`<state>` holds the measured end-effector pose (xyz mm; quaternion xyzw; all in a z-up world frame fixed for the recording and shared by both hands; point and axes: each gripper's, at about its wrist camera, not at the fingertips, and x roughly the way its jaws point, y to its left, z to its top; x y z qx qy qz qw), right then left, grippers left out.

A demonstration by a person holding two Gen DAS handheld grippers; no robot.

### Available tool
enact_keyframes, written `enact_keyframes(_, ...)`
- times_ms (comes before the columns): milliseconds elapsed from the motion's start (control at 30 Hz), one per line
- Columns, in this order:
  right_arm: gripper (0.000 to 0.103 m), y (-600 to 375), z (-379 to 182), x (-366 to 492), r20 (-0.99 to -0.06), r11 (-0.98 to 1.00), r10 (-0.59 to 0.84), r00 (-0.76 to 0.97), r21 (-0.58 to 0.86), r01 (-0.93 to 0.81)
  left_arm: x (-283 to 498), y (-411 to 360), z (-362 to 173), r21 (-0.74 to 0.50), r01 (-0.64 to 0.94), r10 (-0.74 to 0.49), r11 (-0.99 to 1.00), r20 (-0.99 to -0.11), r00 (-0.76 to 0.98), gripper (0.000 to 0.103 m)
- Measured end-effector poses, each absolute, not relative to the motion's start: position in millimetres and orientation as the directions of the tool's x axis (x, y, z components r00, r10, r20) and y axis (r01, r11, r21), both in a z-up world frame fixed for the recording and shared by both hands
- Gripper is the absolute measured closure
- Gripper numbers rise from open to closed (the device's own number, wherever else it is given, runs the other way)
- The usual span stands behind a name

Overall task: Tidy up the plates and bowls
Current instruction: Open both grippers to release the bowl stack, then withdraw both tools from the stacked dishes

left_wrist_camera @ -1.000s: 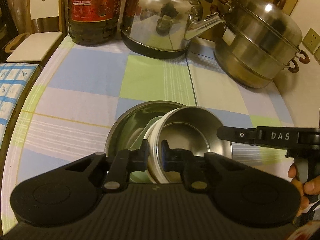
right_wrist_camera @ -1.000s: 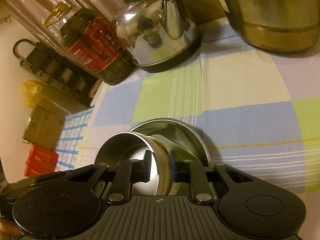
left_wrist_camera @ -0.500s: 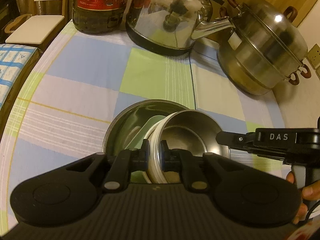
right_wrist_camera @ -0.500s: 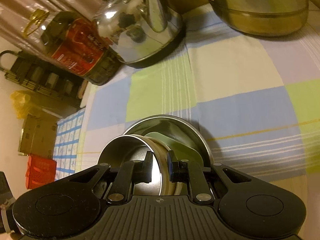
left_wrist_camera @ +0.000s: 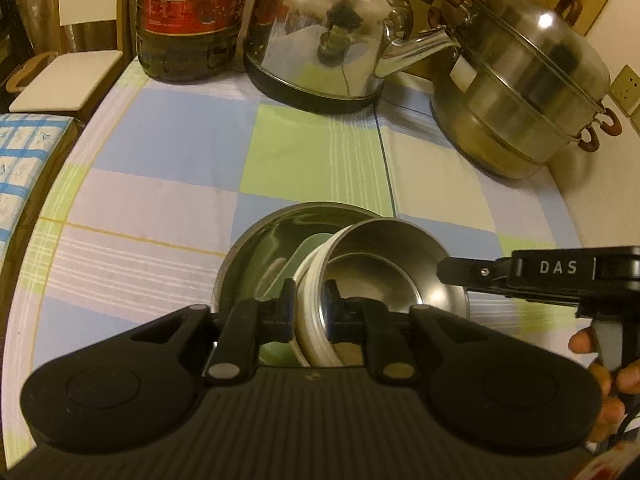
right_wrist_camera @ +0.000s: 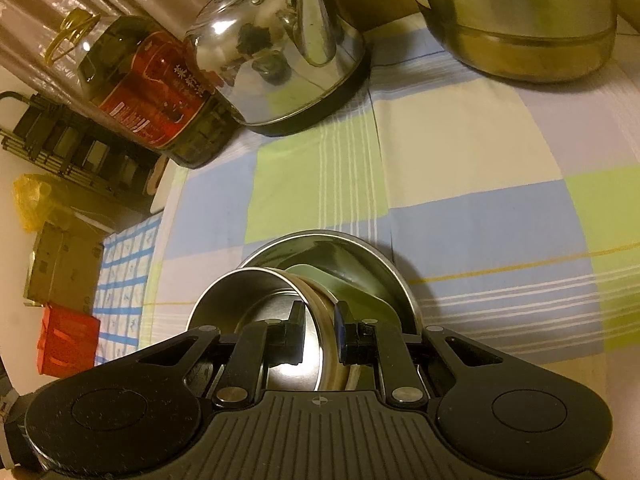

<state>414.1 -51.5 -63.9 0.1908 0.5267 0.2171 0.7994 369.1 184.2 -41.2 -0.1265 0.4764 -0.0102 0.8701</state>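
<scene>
Both grip the small white-sided steel bowl [left_wrist_camera: 384, 280], tilted inside the large steel bowl [left_wrist_camera: 256, 256] over a pale green plate [left_wrist_camera: 308, 252]. The left hand-held gripper [left_wrist_camera: 308, 312] is opening around its near-left rim; the right hand-held gripper [right_wrist_camera: 320, 322] is clenched on the opposite rim. Next, I judge, it must settle the bowl level before letting go.

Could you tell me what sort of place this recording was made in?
Most likely a home kitchen or dining corner. A steel kettle, a lidded stacked steamer pot and a big bottle of cooking oil stand on a table under a checked cloth, with a wall socket beside it.

left gripper [left_wrist_camera: 308, 308]: jaws opening, easing off the small bowl's [left_wrist_camera: 384, 276] white rim since earlier.
</scene>
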Motion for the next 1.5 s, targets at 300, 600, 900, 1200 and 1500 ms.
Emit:
enact_keyframes(300,0.039,-77.0,-35.1,368.9,-0.657,0.812,0.560,0.505,0.557,-0.175,339.7,186.5,-10.1,-0.191,-0.035,-0.127,0.981,-0.769,0.626,0.079)
enact_keyframes(600,0.032,-87.5,-20.1,277.7,-0.681,0.888,0.445,0.582,0.420,-0.187,278.2,166.5,-3.2,-0.056,0.053,-0.077,0.997,-0.774,0.628,0.069)
enact_keyframes(900,0.032,-99.0,-23.3,215.5,-0.733,0.937,0.345,0.587,0.306,-0.168,210.7,143.6,7.4,-0.045,0.054,-0.069,0.998,-0.758,0.648,0.053)
enact_keyframes(1200,0.032,-134.5,-20.5,154.3,-0.724,0.904,0.420,0.547,0.384,-0.187,141.5,97.4,13.9,-0.092,0.020,-0.083,0.996,-0.766,0.638,0.053)
enact_keyframes(1500,0.032,-162.6,-13.5,91.1,-0.737,0.913,0.408,0.539,0.341,-0.225,79.2,57.7,7.8,-0.108,0.000,-0.086,0.994,-0.797,0.598,0.054)
